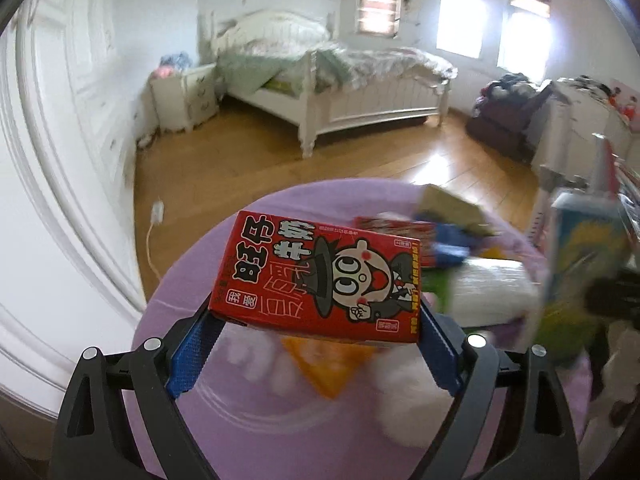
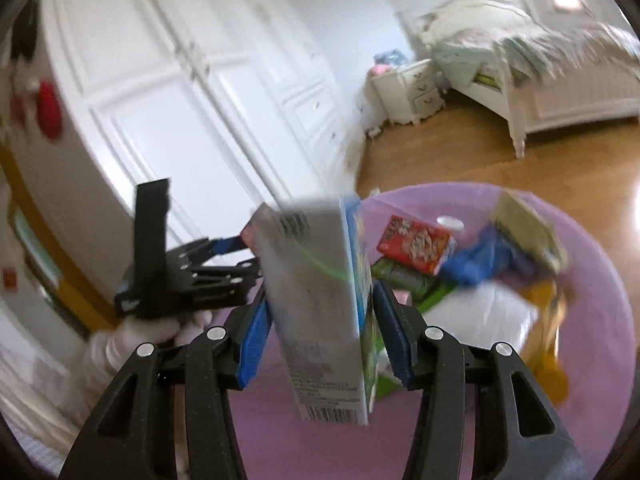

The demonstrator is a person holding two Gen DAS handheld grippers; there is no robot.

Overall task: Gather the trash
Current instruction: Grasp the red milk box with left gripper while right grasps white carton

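Holding a red milk carton (image 1: 316,276) crosswise in my left gripper (image 1: 316,322), I had its blue pads (image 1: 191,354) spread wide and pressed against the carton's two short ends, so the cartoon face on its top looked back at me upside down. Below it lay the purple bin bag (image 1: 224,404), round and open, and my carton hung over its near side. In my right gripper (image 2: 320,322) I held a taller drink carton (image 2: 316,320) upright, the pads about half closed on its narrow sides, with the barcode at its lower end and a blue and yellow printed face turned to the right. It too hung above the near edge of the bag. Inside the bag, farther from me, lay a second red carton (image 2: 416,246), a green wrapper (image 2: 400,276), something blue (image 2: 476,260), a white crumpled lump (image 2: 480,320) and an orange piece (image 2: 548,300); motion blur kept me from telling them more closely. From the right view my left gloved hand (image 2: 156,328) showed at the left, gripping the other tool's black handle. Behind it all stood a white bed (image 1: 340,76), a nightstand (image 1: 186,94) and white wardrobe doors (image 2: 208,92) on a wooden floor (image 1: 240,160).
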